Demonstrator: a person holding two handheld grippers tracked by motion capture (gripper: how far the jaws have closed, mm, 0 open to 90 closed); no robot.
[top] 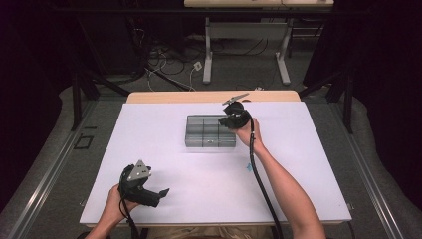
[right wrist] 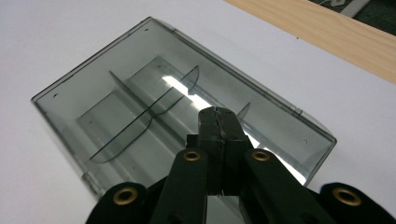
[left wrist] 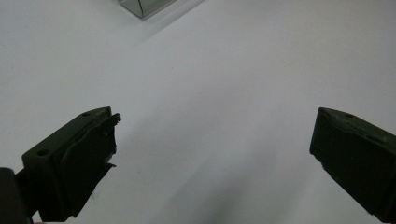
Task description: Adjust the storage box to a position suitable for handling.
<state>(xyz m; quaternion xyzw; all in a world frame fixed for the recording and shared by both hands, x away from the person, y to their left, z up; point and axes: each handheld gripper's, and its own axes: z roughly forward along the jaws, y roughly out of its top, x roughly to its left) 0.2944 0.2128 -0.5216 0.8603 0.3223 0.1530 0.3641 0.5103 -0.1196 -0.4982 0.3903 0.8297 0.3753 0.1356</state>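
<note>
- Right tongs [right wrist: 218, 122] hang over the grey divided box [right wrist: 140, 88], pressed together, seemingly empty.
- Left tongs [left wrist: 212, 154] gape wide, empty, above the white table [top: 298, 169].
- Box sits mid-table.

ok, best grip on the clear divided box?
Probably a thin outer wall of the clear divided box, gripper coming from above with one jaw inside and one outside. It lies flat and looks open-topped; the whole box seems too wide to span.
</note>
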